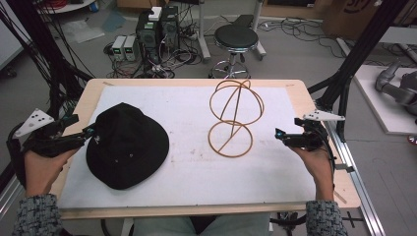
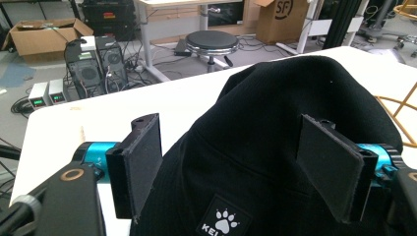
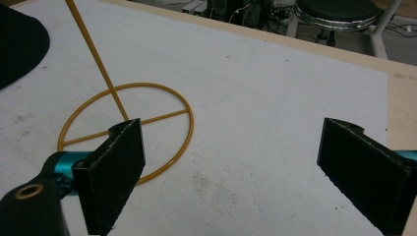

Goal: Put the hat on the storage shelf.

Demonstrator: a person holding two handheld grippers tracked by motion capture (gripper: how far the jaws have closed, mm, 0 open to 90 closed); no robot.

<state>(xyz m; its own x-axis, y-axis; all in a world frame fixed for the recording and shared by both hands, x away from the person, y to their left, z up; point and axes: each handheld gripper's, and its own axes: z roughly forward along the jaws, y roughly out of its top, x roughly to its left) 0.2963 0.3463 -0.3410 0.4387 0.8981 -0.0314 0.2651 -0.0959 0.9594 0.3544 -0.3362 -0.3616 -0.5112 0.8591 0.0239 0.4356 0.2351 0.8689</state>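
Jaws of my left gripper [image 2: 231, 172] stand wide astride the black fabric bucket hat [image 2: 295, 128], pads not pressing; its paw label [image 2: 223, 223] reads "KEL". My right gripper [image 3: 246, 172] gapes empty.

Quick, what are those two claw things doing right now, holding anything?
Left gripper: open, jaws either side of the black hat, not pinching it.
Right gripper: open, holding nothing, near the gold stand.

Matt black cloth hat [image 1: 127, 145] — thin glossy golden wire stand [image 1: 235, 118] — on rough white mat [image 1: 196, 172].
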